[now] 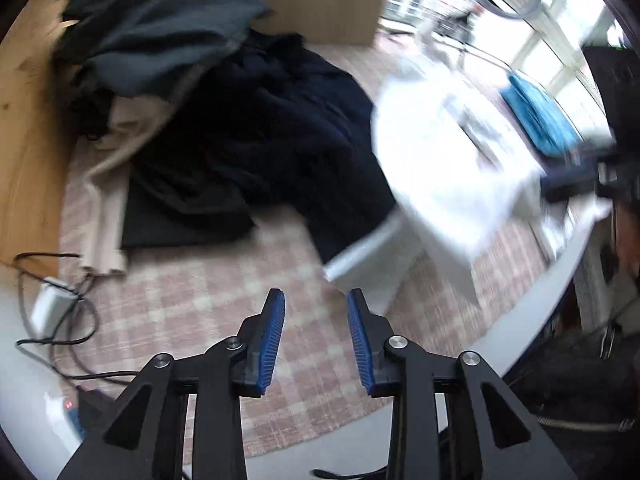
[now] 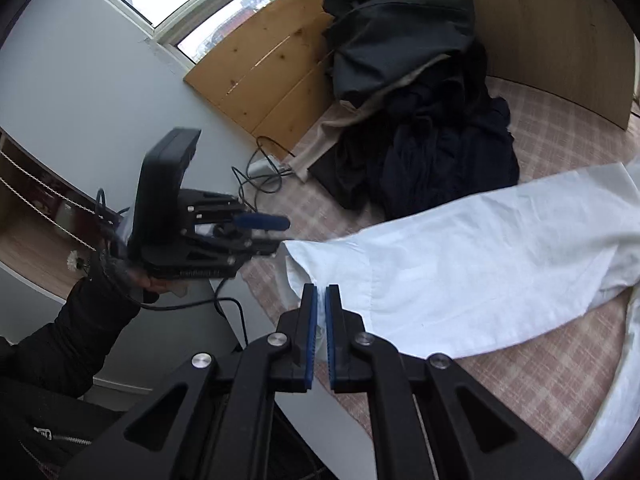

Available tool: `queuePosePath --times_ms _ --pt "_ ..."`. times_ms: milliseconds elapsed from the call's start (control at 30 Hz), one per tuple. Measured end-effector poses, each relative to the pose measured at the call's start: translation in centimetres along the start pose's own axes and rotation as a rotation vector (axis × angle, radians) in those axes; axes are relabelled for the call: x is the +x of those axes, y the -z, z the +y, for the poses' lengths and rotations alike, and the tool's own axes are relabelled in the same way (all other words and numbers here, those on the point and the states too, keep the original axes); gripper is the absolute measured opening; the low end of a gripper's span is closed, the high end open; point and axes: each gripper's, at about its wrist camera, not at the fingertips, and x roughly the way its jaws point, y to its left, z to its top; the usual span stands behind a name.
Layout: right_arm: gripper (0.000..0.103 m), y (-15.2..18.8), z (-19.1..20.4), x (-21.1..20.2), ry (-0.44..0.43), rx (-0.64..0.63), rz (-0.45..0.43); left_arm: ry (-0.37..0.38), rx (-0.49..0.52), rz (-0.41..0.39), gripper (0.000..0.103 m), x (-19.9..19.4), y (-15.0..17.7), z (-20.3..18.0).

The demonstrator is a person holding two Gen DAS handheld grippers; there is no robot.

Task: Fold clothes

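White shirt (image 2: 460, 256) cuff pinched in right hand-held gripper (image 2: 321, 292), left hand-held gripper (image 1: 316, 300) parted, empty

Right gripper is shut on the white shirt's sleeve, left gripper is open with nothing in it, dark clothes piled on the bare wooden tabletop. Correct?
Not quite. The dark clothes pile lies on a pink checked cloth, not bare wood; the right wrist view shows it. The rest holds: the right gripper is shut on the white shirt sleeve, and the left gripper is open and empty.
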Motion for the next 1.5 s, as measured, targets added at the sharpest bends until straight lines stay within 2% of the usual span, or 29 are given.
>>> queuePosePath --times_ms 67,100,233,367,400,433,467,567,733,800,933,1033,1100,1200,1300,1367,1433,1500 --pt "0.005 0.1 -0.7 -1.8 0.022 0.022 -0.022 0.001 0.051 0.022 0.034 1.2 0.5 -0.8" --pt "0.005 0.2 -1.1 -2.7 0.033 0.032 -0.033 0.006 0.066 0.031 0.038 1.9 0.5 -1.0" --pt "0.005 1.4 -1.4 -4.2 0.044 0.062 -0.040 0.002 0.098 0.057 0.039 4.7 0.1 -1.0" --pt "0.005 1.9 -1.3 -3.1 0.049 0.074 -0.014 0.093 0.071 -0.009 0.036 6.0 -1.3 -0.6" --pt "0.005 2.0 -1.2 -2.6 0.052 0.078 -0.007 0.123 0.064 -0.013 0.026 6.1 -1.5 -0.6" --pt "0.005 2.1 -1.2 -2.1 0.055 0.082 0.000 0.151 0.057 -0.017 0.009 6.2 -1.8 -0.6" --pt "0.005 2.2 -1.0 -1.9 0.057 0.083 0.005 0.160 0.053 -0.010 0.006 6.2 -2.0 -0.7" --pt "0.005 2.4 -0.4 -2.2 0.064 0.071 0.005 0.164 0.079 -0.001 0.004 5.0 -1.8 -1.2" --pt "0.004 2.6 0.8 -5.9 0.077 0.045 -0.060 0.282 -0.047 -0.017 0.004 1.3 -2.0 0.5" --pt "0.005 2.4 1.3 -5.9 0.099 0.027 -0.064 0.331 -0.096 -0.032 0.004 0.3 -1.9 1.5" --pt "0.005 1.6 1.8 -1.4 0.115 -0.002 -0.035 0.319 -0.138 -0.023 0.004 1.7 -2.5 2.8" --pt "0.005 0.7 0.5 3.2 0.122 0.037 -0.009 0.323 -0.169 -0.003 0.005 3.6 -2.9 3.8" --pt "0.005 0.0 -0.4 6.2 0.126 0.063 0.009 0.332 -0.194 0.018 0.009 4.6 -3.1 4.7" --pt "0.005 -0.7 -1.9 9.3 0.182 0.092 0.035 0.247 -0.177 0.004 0.012 4.0 -2.3 5.6" --pt "0.005 -1.0 -3.1 11.2 0.245 0.112 0.068 0.180 -0.138 -0.011 0.023 2.7 -1.5 6.0" --pt "0.005 -0.8 -3.8 11.9 0.280 0.119 0.095 0.144 -0.095 -0.008 0.024 2.4 -1.2 5.3" --pt "0.005 -0.6 -4.4 11.9 0.304 0.134 0.102 0.126 -0.058 -0.016 0.031 2.4 -1.2 4.4" --pt "0.005 -0.4 -5.1 11.6 0.323 0.153 0.100 0.126 -0.021 -0.022 0.034 2.7 -1.1 3.7"
